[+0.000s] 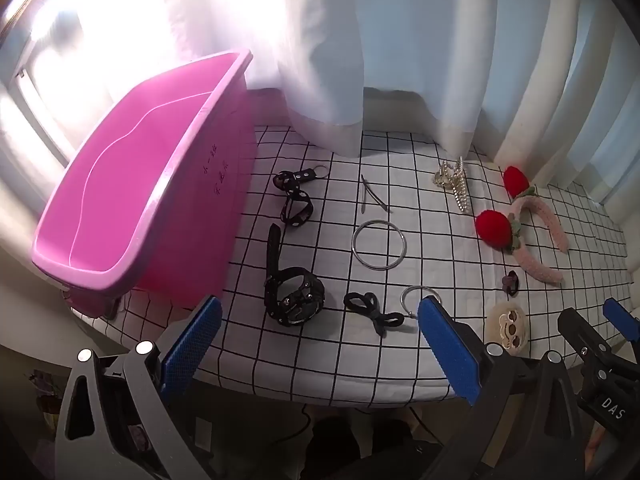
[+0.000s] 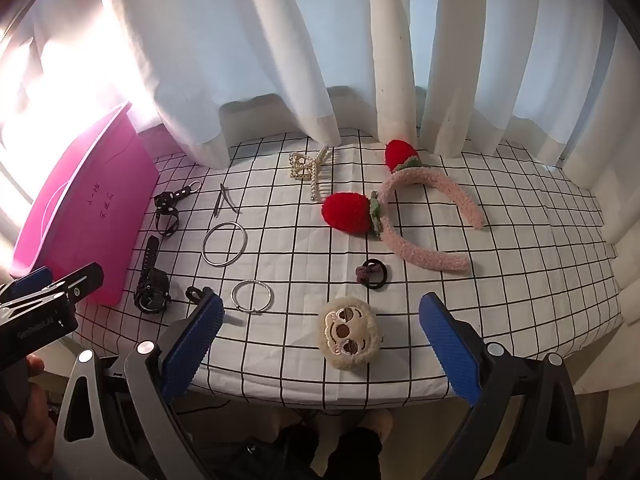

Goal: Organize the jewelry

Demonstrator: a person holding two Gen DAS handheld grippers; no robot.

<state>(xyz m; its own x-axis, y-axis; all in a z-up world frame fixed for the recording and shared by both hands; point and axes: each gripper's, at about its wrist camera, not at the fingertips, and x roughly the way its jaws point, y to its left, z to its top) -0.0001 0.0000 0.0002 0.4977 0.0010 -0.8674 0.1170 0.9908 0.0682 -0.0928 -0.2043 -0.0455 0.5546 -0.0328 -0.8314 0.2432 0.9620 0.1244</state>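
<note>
Jewelry lies spread on a checked tablecloth (image 1: 400, 364). An empty pink bin (image 1: 132, 184) stands at the left, also in the right wrist view (image 2: 80, 216). My left gripper (image 1: 320, 320) is open over the front edge, above a black watch (image 1: 294, 294), a black bow tie (image 1: 372, 310) and a small silver ring (image 1: 418, 300). My right gripper (image 2: 320, 318) is open, with a plush monkey face (image 2: 348, 334) between its fingers. Further back lie a large silver bangle (image 2: 224, 244), a pink strawberry headband (image 2: 416, 216), a pearl hair claw (image 2: 312, 172) and a black hair tie (image 2: 372, 274).
A black studded strap with key ring (image 1: 294, 198) and metal tweezers (image 1: 372, 198) lie near the bin. White curtains (image 2: 320, 60) hang along the table's back edge. The table's front edge (image 2: 320, 400) runs just under both grippers.
</note>
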